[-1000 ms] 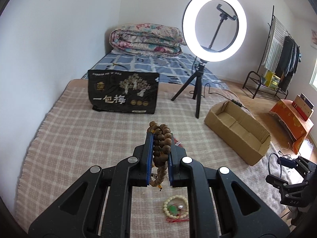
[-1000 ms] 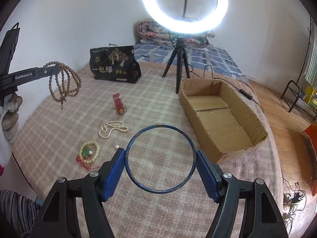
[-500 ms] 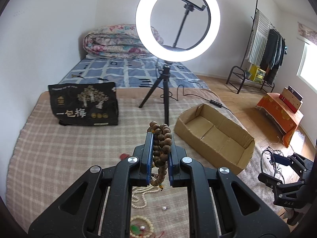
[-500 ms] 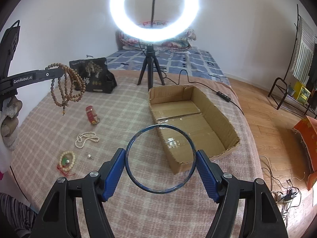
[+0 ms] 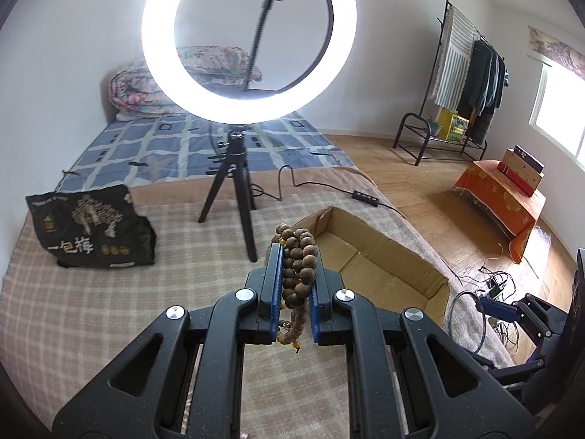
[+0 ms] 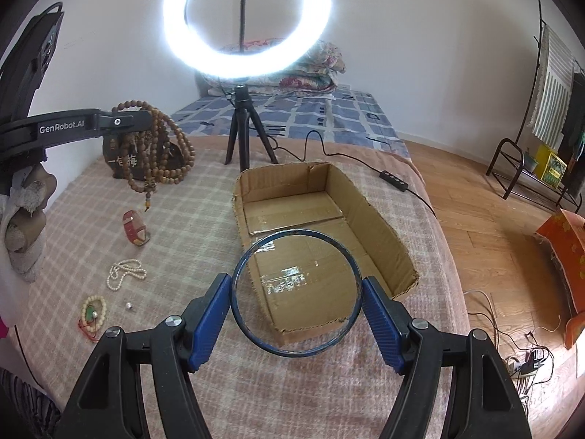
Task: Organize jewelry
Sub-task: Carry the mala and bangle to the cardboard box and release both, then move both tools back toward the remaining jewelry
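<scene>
My left gripper (image 5: pixel 297 256) is shut on a long string of brown wooden beads (image 5: pixel 298 274). From the right wrist view that gripper (image 6: pixel 146 119) hangs above the bed's left side, and the beads (image 6: pixel 172 161) dangle in loops. My right gripper (image 6: pixel 296 285) is shut on a thin dark blue bangle (image 6: pixel 296 232), held above the near end of an open cardboard box (image 6: pixel 376 226). The box (image 5: pixel 413 292) is otherwise bare inside. On the plaid blanket lie a red strap (image 6: pixel 135 228), a pearl necklace (image 6: pixel 126 274), a cream bead bracelet (image 6: pixel 93 309) and a small loose bead (image 6: pixel 128 305).
A lit ring light on a black tripod (image 6: pixel 241 135) stands just behind the box, its cable (image 6: pixel 395 179) trailing to the right. A black printed bag (image 5: pixel 91 237) sits at the back left. The bed's edge drops to a wooden floor (image 6: pixel 493 237) on the right.
Both grippers have swung right towards the box. The bangle now hangs over the box's near end, and the loose jewellery has slid out of the left wrist view. Both grips are unchanged.
</scene>
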The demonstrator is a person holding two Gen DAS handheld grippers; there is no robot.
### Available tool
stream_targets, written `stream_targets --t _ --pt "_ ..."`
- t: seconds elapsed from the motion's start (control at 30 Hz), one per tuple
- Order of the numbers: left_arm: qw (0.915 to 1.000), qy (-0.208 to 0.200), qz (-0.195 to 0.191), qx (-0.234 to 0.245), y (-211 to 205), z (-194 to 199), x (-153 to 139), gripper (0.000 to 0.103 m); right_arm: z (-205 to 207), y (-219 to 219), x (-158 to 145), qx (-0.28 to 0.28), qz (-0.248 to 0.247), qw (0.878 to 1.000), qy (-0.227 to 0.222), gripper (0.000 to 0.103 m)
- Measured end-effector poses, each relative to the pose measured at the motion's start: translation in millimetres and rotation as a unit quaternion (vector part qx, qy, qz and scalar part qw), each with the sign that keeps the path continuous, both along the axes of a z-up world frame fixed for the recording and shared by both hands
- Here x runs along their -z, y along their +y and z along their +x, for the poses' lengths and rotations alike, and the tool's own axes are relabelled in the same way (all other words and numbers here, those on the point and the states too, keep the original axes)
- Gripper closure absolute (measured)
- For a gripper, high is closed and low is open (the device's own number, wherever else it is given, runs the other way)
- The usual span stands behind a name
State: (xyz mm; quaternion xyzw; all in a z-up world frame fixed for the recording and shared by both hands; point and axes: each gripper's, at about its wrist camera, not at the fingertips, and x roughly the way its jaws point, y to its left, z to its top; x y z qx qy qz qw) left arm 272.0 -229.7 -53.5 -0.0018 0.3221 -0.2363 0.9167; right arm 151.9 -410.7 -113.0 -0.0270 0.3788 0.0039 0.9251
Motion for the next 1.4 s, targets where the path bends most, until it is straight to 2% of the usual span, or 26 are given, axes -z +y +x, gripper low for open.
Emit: stream_targets --t 0.27,0.43,0.83,0.87,0.9,0.93,0.97,1.03,1.13,1.4 --pt "0.9998 0.0 0.006 0.019 -44.3 24.7 5.5 0.092 22.5 -16.6 12.2 0.007 0.007 1.0 0.009 0.029" --pt "0.9996 0.011 0.012 0.024 -62.0 40.3 19.3 0.092 33.9 -28.4 24.4 0.011 0.014 1.0 0.017 0.029" --pt "0.9989 0.043 0.012 0.016 -74.8 70.4 50.6 0.092 51.8 -37.9 43.5 0.011 0.026 0.999 0.03 0.029" --pt "0.9987 0.046 0.013 0.017 -75.4 71.2 51.2 0.089 52.8 -37.0 44.5 0.009 0.026 0.999 0.031 0.029" --pt "0.9985 0.051 0.014 0.017 -76.0 72.1 52.1 0.081 54.1 -36.0 44.8 0.008 0.026 0.999 0.031 0.029" --pt "0.9983 0.055 0.012 0.018 -75.6 73.0 53.2 0.056 54.3 -34.7 44.9 0.007 0.025 0.999 0.03 0.028" --pt "0.9985 0.052 0.008 0.017 -74.9 72.3 52.6 0.038 54.5 -33.6 44.9 0.006 0.025 0.999 0.029 0.025" --pt "0.9993 0.036 0.005 0.01 -72.2 68.4 49.4 0.036 53.6 -31.8 43.2 0.008 0.025 0.999 0.021 0.012" --pt "0.9993 0.034 0.012 0.014 -72.7 65.6 47.5 0.036 50.8 -30.3 41.1 0.01 0.024 1.0 0.014 0.004" --pt "0.9994 0.028 0.012 0.014 -68.6 56.2 39.9 0.036 44.5 -26.7 36.1 0.013 0.021 1.0 0.017 0.003"
